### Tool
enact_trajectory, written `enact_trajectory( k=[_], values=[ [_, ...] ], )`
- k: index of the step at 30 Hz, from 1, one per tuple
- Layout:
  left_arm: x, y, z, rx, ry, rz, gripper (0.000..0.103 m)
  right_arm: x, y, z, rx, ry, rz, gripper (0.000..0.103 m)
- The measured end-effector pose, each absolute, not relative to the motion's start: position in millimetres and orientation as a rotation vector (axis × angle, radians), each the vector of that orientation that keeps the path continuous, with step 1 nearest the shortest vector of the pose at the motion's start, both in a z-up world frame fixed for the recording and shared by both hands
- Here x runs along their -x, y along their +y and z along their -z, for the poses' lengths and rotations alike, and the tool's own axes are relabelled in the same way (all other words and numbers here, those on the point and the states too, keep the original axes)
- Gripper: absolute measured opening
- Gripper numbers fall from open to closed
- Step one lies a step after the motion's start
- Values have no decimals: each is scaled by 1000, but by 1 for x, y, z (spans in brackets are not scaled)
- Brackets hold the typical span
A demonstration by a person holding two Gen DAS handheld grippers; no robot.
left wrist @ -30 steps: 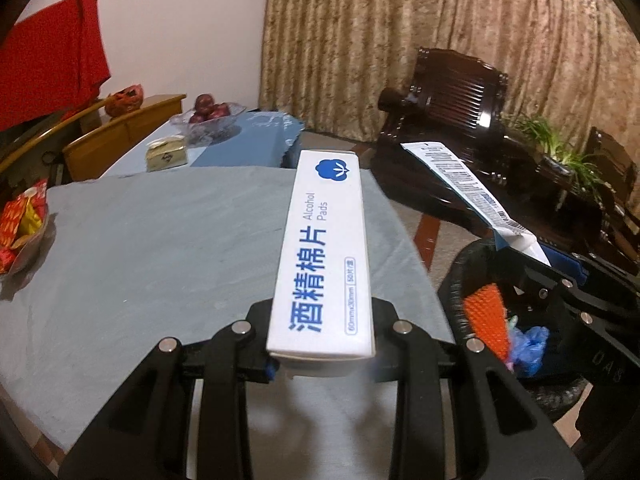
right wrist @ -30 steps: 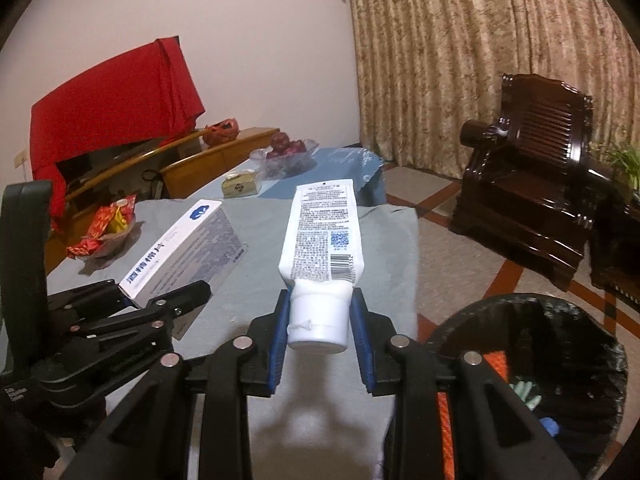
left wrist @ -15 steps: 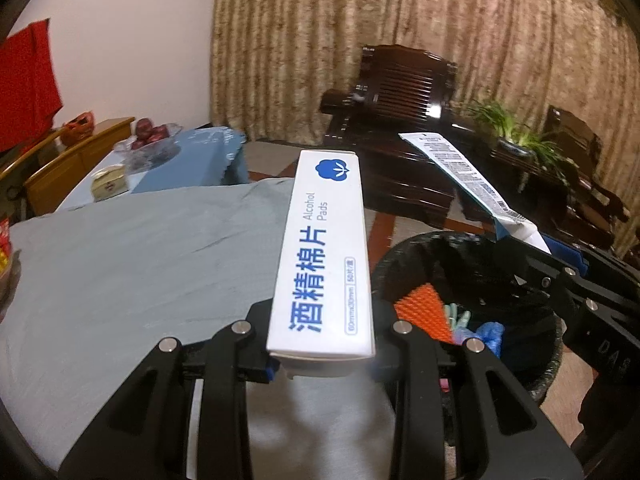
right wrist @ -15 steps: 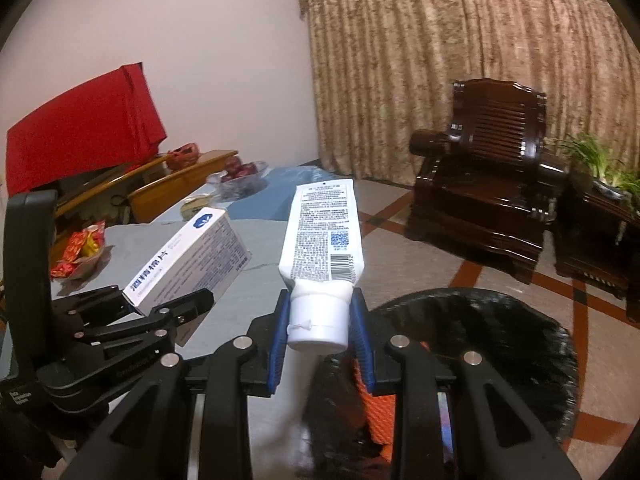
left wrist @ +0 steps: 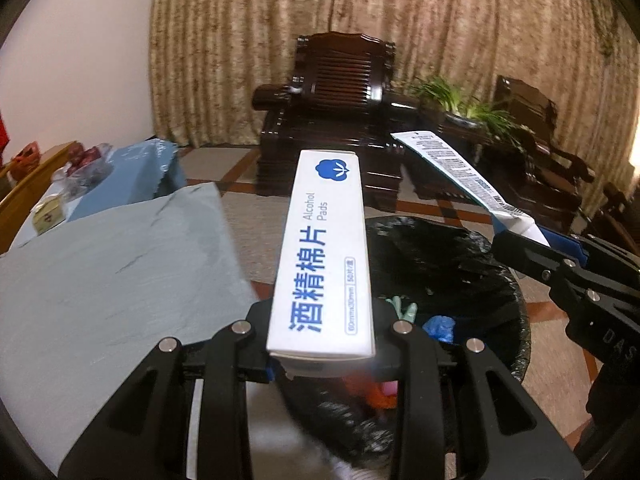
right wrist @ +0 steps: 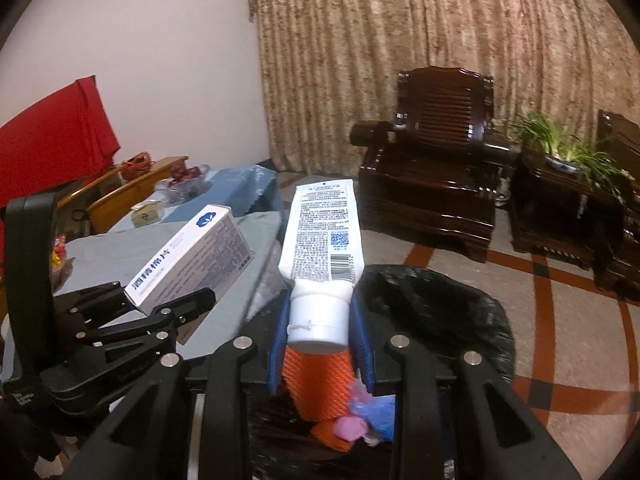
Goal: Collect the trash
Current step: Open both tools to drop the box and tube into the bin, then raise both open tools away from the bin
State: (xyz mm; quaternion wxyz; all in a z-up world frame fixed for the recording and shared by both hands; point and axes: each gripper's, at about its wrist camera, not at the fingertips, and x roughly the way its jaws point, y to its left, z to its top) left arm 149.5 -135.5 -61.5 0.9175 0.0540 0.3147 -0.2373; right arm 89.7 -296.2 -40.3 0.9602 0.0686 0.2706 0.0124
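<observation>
Two trash items held above black-lined bin.
Alcohol pads box (left wrist: 324,256) clamped in left tool (left wrist: 322,354); toothpaste tube (right wrist: 322,236) clamped by its cap in right tool (right wrist: 320,344). Bin (left wrist: 496,276) beside desk (left wrist: 112,264) contains orange mesh (right wrist: 320,388), blue and pink scraps. Both tools angled downward.

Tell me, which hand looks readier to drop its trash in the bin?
Probably the right gripper: its tube hangs over the bin's trash, while the left gripper's box is nearer the rim.
</observation>
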Motion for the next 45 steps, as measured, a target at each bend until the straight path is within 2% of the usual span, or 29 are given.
enact_trajectory(
  k=[10,13,14,15,16,18,20,23,25,28,32,45],
  values=[
    [-168,-179,81,-132,669,542,30,-99,-331,63,-152,595,38,29],
    [-171,-185,87,-132,677,558,35,-105,-338,72,-150,621,52,30],
    [-172,-183,91,-133,677,560,45,-107,-339,75,-147,632,55,34],
    [-173,-183,93,-128,679,563,50,-108,-340,78,-140,639,66,39],
    [-174,-182,93,-124,681,566,53,-106,-344,81,-135,638,72,51],
    [-176,-180,95,-113,687,570,59,-105,-348,82,-132,636,79,58],
    [-177,-175,96,-105,690,564,68,-103,-352,84,-135,636,86,73],
    [-178,-166,93,-84,695,554,79,-100,-353,83,-138,629,96,85],
    [-177,-158,89,-76,690,535,84,-97,-353,80,-142,626,96,97],
    [-173,-144,81,-67,674,511,90,-92,-350,76,-152,629,83,97],
    [-163,-123,69,-61,662,473,92,-86,-344,68,-176,622,61,97],
    [-117,-72,47,-46,662,399,93,-63,-302,37,-167,596,-27,97]
  ],
)
